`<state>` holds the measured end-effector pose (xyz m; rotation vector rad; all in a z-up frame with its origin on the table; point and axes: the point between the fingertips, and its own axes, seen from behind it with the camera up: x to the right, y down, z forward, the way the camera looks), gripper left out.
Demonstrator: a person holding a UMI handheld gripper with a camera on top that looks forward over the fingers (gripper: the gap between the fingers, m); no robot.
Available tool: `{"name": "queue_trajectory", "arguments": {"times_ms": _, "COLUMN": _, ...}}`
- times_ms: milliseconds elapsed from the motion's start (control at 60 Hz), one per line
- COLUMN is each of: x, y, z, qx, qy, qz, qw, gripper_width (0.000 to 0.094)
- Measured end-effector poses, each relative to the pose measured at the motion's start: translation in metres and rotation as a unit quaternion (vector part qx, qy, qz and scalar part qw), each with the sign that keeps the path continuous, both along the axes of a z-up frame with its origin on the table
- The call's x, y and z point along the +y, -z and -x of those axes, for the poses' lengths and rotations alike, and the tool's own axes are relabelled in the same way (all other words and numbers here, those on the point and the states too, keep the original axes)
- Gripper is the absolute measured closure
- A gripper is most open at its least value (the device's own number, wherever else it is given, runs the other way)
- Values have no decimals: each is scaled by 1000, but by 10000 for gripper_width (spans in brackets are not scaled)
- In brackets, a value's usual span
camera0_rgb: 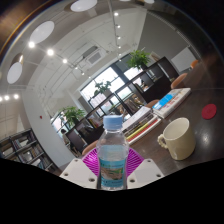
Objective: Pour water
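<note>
Clamping a capped water bottle [113,152], the claw [113,172]; cream mug [178,138] just beside, contents unseen.

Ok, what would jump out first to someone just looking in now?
The water bottle, blue-capped, standing upright between the fingers with their pink pads at its sides. Next, the cream mug on the table just beyond, to the bottle's right, with books further back.
</note>
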<state>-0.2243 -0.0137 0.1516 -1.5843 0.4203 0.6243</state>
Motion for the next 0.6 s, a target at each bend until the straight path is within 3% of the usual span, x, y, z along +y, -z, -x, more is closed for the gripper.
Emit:
{"name": "queue_trajectory", "arguments": {"times_ms": 167, "x": 17, "y": -34, "z": -27, "qx": 264, "qy": 16, "qz": -24, "qw": 964, "gripper_width": 642}}
{"name": "queue_trajectory", "arguments": {"times_ms": 383, "x": 15, "y": -59, "z": -64, "qx": 512, "qy": 36, "qz": -66, "qw": 856, "gripper_width": 645}}
{"name": "queue_trajectory", "arguments": {"times_ms": 600, "x": 11, "y": -46, "z": -98, "qx": 670, "qy": 58, "qz": -95, "qw": 734, "gripper_width": 621}}
